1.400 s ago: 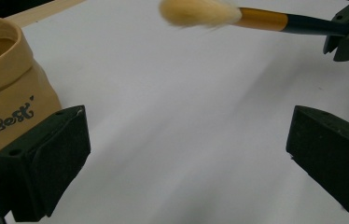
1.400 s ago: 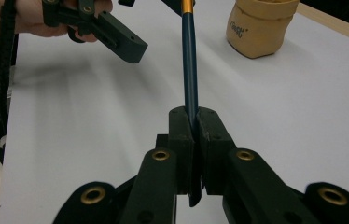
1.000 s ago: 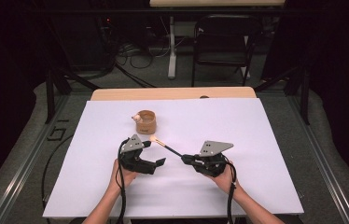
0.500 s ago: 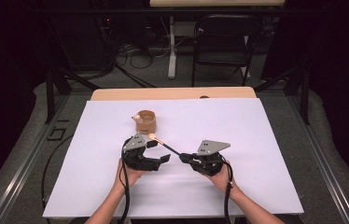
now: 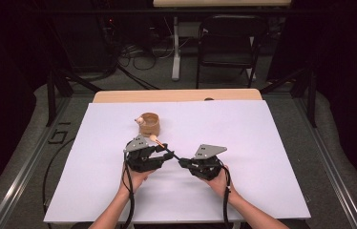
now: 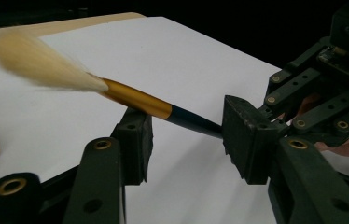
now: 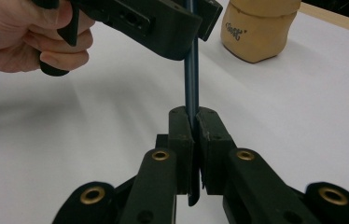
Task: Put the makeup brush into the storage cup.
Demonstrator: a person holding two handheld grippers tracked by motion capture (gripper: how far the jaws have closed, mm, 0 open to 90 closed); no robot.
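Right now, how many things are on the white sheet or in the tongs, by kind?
Brushes: 1, the brush clamped by its dark handle in the right tongs, with the left tongs around it.
Tan pots: 1, the pot standing on the white sheet.
Tongs: 2.
Total: 4.
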